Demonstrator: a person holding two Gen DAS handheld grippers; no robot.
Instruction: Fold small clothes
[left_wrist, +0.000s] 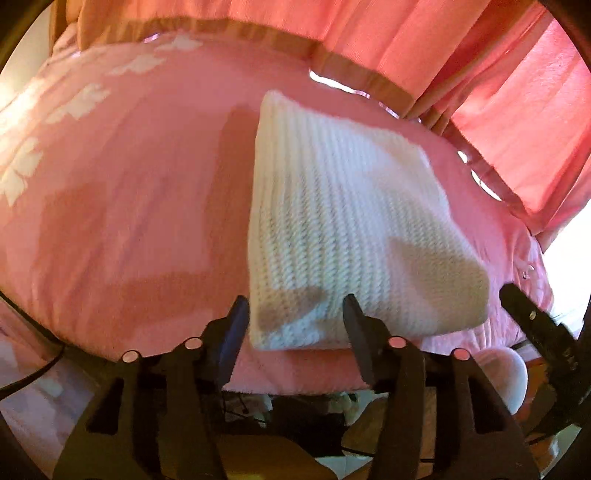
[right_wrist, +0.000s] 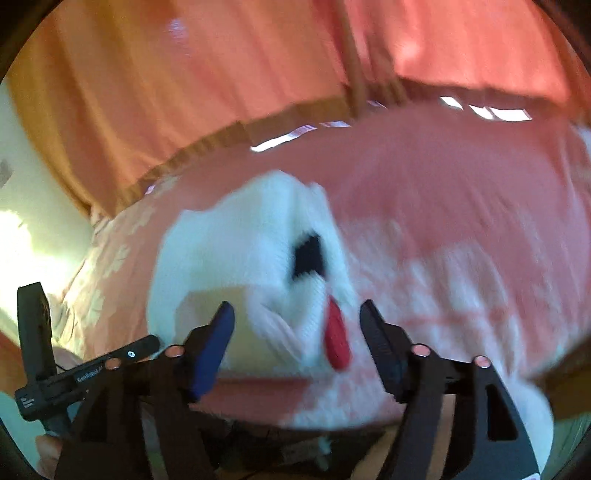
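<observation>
Left wrist view: a white knit garment (left_wrist: 343, 229) lies folded on the pink bed (left_wrist: 129, 206), its near edge just ahead of the left tool (left_wrist: 295, 314), which is spread and holds nothing. Its long axis runs from 6 o'clock toward 12, narrowing at the far end. The right tool (right_wrist: 295, 321) is likewise released, close above the blurred garment. Closing on one layer only could drag the fold apart.
</observation>
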